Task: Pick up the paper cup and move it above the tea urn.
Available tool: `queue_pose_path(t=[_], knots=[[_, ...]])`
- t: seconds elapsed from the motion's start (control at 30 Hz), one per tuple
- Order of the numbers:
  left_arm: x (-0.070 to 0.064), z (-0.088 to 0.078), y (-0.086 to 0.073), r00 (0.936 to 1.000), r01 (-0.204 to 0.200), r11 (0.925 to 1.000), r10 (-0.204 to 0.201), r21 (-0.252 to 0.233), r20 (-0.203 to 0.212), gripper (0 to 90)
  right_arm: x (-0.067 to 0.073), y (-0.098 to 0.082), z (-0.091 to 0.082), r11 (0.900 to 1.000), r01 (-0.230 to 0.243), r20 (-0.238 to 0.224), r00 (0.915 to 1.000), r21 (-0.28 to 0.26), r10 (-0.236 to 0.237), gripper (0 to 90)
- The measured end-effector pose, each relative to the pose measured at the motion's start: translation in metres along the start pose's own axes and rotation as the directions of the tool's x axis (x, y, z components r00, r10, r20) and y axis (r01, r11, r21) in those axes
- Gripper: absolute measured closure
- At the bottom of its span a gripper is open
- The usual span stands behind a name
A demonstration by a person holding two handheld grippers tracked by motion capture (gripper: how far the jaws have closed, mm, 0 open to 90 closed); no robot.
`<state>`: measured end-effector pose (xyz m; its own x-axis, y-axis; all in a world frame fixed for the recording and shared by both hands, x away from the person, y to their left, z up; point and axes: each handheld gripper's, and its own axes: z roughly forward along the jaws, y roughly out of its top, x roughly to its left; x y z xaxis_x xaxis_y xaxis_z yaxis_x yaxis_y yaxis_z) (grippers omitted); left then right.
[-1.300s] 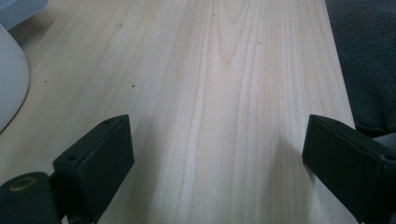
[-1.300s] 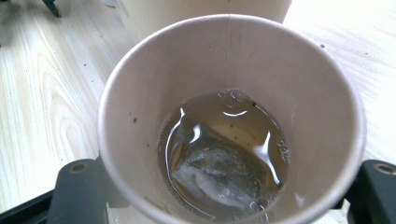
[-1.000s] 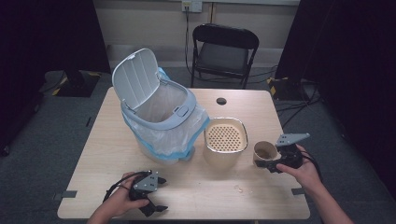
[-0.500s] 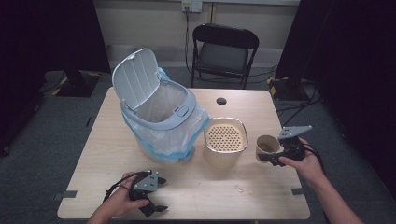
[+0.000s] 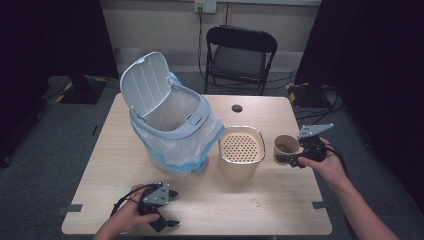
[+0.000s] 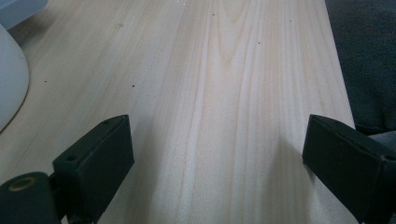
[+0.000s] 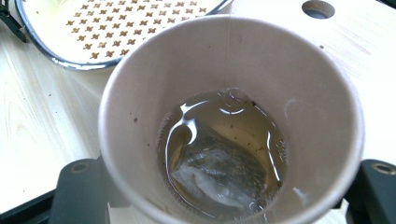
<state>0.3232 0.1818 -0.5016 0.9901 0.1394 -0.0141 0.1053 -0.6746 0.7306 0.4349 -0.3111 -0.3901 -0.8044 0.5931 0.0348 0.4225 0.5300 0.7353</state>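
Note:
A brown paper cup [image 5: 286,146] [image 7: 229,60] is near the table's right edge, with my right gripper [image 5: 288,159] [image 7: 229,186] shut on its sides. The cup holds a little brownish liquid and a soaked tea bag [image 7: 219,172]. Just left of the cup stands a beige container with a perforated strainer top [image 5: 241,148] [image 7: 116,23]. My left gripper [image 5: 171,208] [image 6: 217,158] rests open on the bare wood [image 6: 224,70] near the table's front left, with nothing between its jaws.
A grey-blue bin [image 5: 172,127] lined with a plastic bag, its lid up, stands at the table's middle left. A cable hole [image 5: 237,108] lies behind the strainer. A black folding chair [image 5: 240,55] is beyond the far edge. Small crumbs [image 5: 260,202] lie near the front.
The right gripper has carried the cup slightly away from the person and up, closer to the strainer container. The left gripper has stayed still.

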Motion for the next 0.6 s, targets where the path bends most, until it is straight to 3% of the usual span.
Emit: queue_pose_path(t=[0.37, 0.6], knots=[[0.0, 0.0, 0.0, 1.0, 0.001, 1.0, -0.001, 0.001, 0.0, 8.2, -0.01, 0.019, 0.004, 1.0, 0.018, 0.007, 0.9998, 0.0, -0.018, 28.1], [0.0, 0.0, 0.0, 1.0, 0.0, 1.0, 0.0, 0.001, 0.0, 8.2, -0.018, 0.03, 0.004, 1.0, 0.005, 0.007, 1.0, -0.019, -0.005, 28.1]])
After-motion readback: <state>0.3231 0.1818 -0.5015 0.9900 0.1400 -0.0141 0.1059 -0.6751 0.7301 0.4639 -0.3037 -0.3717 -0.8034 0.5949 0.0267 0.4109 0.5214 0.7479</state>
